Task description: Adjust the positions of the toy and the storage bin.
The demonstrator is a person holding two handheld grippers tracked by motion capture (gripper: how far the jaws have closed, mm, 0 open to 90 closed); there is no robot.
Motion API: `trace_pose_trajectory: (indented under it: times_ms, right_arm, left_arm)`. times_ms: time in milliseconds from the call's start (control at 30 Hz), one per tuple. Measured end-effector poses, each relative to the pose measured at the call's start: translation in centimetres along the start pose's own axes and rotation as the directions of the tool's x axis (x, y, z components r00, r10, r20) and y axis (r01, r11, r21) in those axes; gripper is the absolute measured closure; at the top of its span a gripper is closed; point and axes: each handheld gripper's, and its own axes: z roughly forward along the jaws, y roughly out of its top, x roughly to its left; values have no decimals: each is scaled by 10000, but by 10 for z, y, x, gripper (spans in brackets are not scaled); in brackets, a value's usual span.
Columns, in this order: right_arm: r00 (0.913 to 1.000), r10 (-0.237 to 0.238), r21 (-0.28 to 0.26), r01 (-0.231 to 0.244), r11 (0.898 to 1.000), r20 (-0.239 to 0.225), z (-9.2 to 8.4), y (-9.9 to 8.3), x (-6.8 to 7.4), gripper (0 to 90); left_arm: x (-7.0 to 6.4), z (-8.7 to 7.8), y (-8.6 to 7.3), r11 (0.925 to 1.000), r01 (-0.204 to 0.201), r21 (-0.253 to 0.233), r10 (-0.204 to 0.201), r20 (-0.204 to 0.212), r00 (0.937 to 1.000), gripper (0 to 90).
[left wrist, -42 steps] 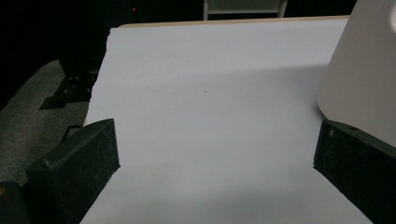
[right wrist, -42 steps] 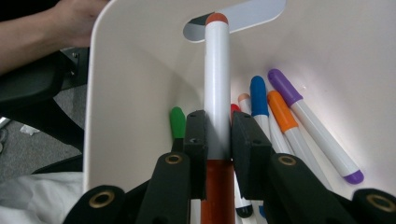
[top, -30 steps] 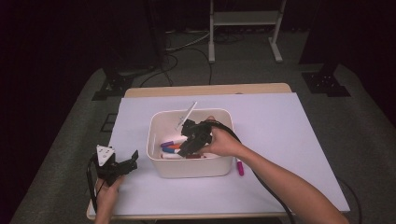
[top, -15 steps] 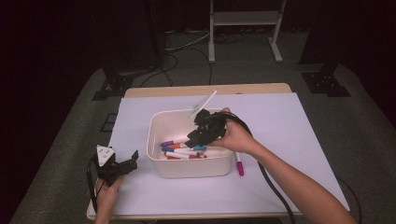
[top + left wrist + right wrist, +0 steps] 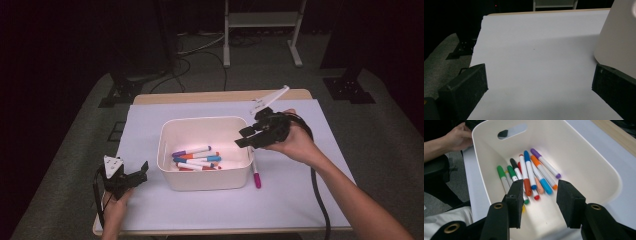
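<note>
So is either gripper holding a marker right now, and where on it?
No. The right gripper has just been opening, nothing between its jaws, above the bin of markers. The left gripper is open over bare paper.

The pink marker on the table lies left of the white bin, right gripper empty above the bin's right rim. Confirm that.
Wrong side: in the high view the pink marker lies right of the white bin. The right gripper is indeed empty above the right rim.

White bin (image 5: 205,175), my black jaws, purple, orange, blue, green and red capped markers (image 5: 531,173), magenta capped marker (image 5: 256,176), white sheet (image 5: 290,200) over tan worktop (image 5: 200,96)
</note>
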Motion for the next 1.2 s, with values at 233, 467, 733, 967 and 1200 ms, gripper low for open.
trace_pose_trajectory:
  times_ms: [233,467,733,967,1200]
  right_arm:
    - [9950,793,-332,-774,9964,613,-25,-39,-18,527]
    - [9828,1501,-167,-1492,9887,1079,-12,-78,-32,493]
    - [9736,2091,318,-2127,9766,917,29,-108,-38,459]
    - [9656,2177,876,-2313,9689,1421,62,-120,-38,444]
    - [9508,2416,1035,-2647,9588,1941,88,-124,-39,458]
  left_arm:
    - [0,0,0,10000,-12,3,12,-16,10000,0]
    - [0,0,0,10000,-4,7,4,-40,10000,0]
    - [0,0,0,10000,3,-20,-3,-23,10000,0]
    - [0,0,0,10000,-15,-20,15,-14,10000,0]
    - [0,0,0,10000,-36,-43,36,-24,10000,0]
